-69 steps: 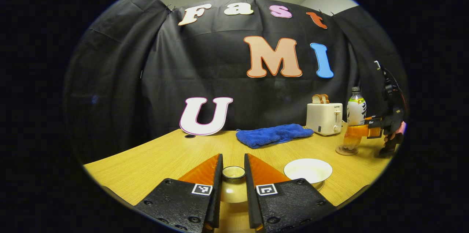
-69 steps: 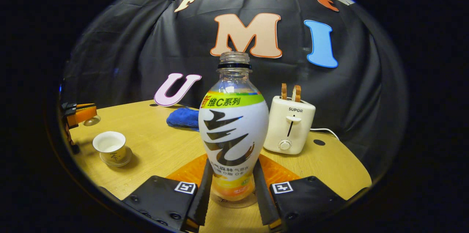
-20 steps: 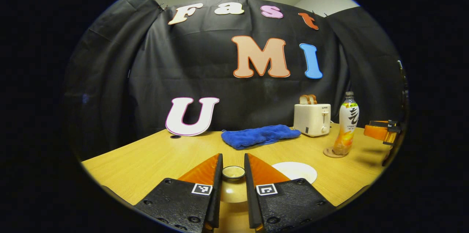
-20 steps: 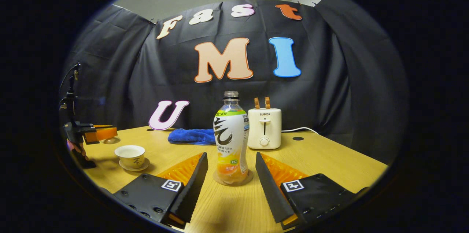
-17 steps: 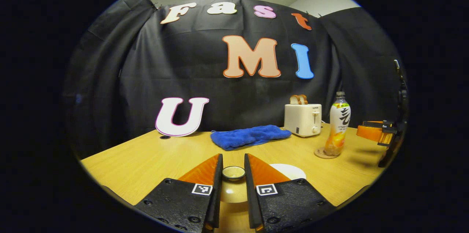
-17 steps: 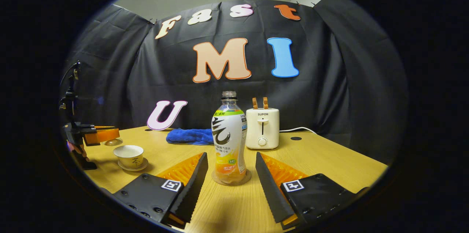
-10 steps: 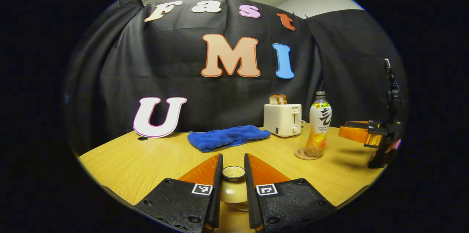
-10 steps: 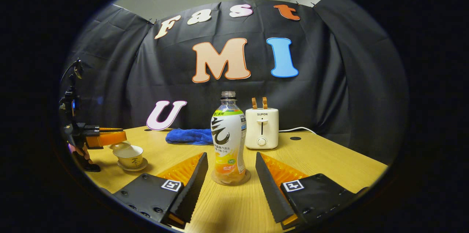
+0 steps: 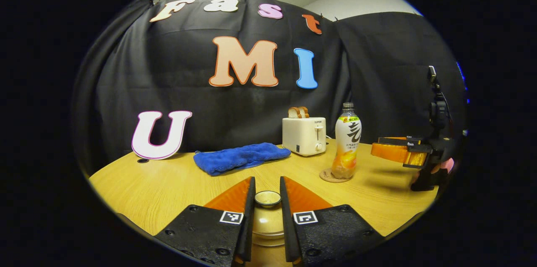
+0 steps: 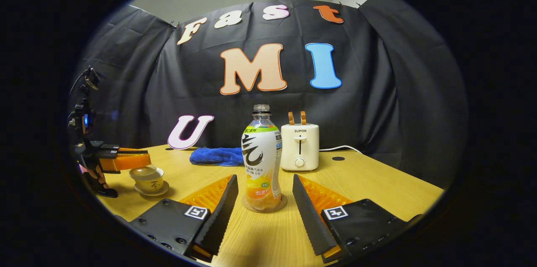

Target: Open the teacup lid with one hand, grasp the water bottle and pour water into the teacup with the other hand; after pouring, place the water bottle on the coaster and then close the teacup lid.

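My left gripper is shut on the small knob of the teacup lid. In the right gripper view, that left gripper holds the lid at the mouth of the white teacup on its saucer; I cannot tell whether the lid rests on the rim. The uncapped water bottle stands upright on the round coaster. My right gripper is open, its fingers on either side of the bottle and apart from it. From the left gripper view the right gripper hangs right of the bottle.
A white toaster with bread slices stands behind the bottle, its cord trailing right. A blue cloth lies at the back of the wooden table. A hand holds the left gripper near the table's left edge.
The right gripper let go of the bottle on the coaster and drew back. The left gripper carried the lid sideways over the teacup and lowered it to the cup's mouth.
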